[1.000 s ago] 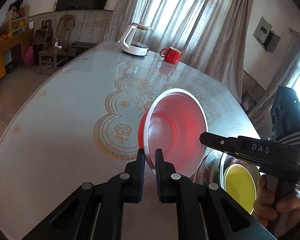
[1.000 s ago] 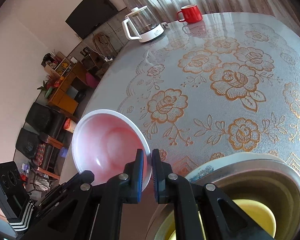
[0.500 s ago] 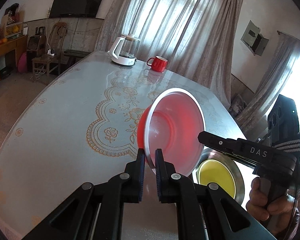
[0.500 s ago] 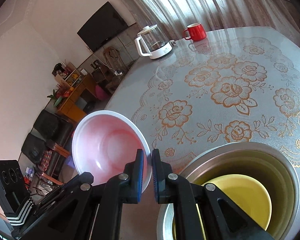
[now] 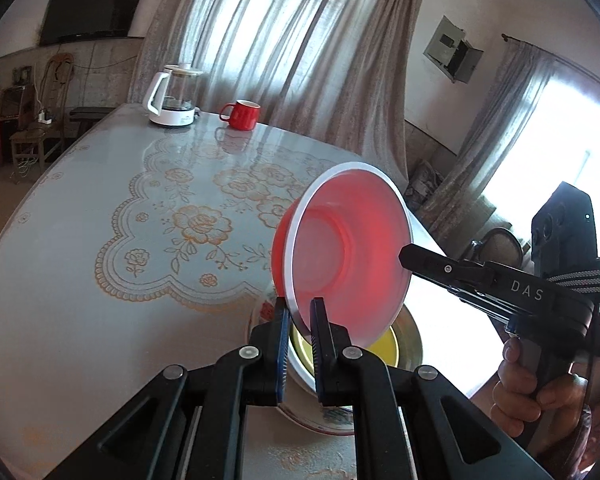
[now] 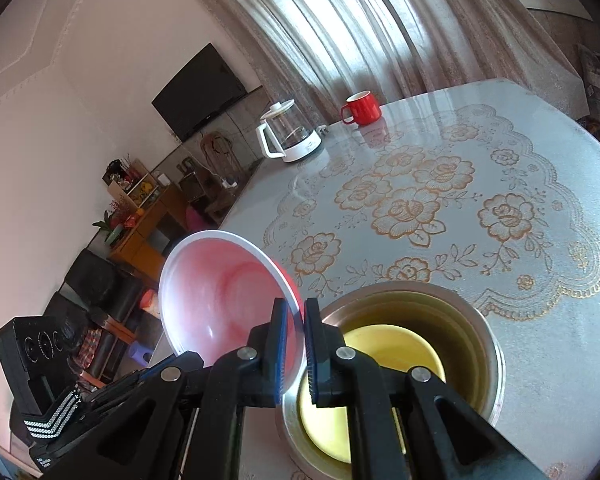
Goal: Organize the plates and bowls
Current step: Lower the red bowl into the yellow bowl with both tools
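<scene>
1. My left gripper is clamped narrow on the white rim of the red bowl; the rim runs between the blue pads, one pad inside the bowl and one outside.
2. My right gripper is pinched just as tight on the same red bowl, on the opposite side of its rim; from the left wrist view I see its black finger reaching in from the right to that rim, with the person's hand wrapped around the handle below.
3. The bowl hangs in the air, tilted steeply so its pale pink inside faces the cameras; it touches nothing but the two sets of pads.
4. Below it and slightly to the right stands a metal bowl with a yellow bowl nested inside; the metal bowl rests on a patterned plate whose edge shows under my left fingers.
5. The stack sits on the table, near its close edge, on a grey cloth printed with gold roses.
6. Far across the table stand a white kettle with a glass body and a red mug, close to each other, well apart from the stack.
</scene>
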Action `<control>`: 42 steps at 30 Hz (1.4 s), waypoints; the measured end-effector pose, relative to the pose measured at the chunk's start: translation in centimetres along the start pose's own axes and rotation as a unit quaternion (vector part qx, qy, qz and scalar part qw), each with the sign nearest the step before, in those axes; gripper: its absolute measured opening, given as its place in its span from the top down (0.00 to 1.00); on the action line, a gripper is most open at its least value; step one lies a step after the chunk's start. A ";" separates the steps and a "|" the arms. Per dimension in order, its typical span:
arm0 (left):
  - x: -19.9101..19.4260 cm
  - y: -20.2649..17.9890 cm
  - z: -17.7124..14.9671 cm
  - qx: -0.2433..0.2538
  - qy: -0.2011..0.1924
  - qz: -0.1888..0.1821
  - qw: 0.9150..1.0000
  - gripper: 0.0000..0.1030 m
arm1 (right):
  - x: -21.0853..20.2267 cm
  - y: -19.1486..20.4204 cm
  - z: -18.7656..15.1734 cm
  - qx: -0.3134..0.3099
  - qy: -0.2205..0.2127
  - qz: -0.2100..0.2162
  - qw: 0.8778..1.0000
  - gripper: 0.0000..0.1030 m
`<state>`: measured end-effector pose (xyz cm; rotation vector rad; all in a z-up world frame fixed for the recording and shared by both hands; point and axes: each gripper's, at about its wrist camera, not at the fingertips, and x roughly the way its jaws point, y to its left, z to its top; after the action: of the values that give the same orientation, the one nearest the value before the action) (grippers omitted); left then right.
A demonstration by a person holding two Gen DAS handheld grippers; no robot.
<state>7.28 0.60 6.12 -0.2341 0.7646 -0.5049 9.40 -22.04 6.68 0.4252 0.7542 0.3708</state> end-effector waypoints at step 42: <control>5.1 -1.6 -2.5 0.019 0.088 0.005 0.996 0.72 | 1.8 -7.1 -2.8 0.031 0.053 -0.108 0.992 0.77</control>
<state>8.05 -3.45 1.93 -0.1519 0.9264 -0.5356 9.83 -26.57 0.32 0.3806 0.9079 0.1686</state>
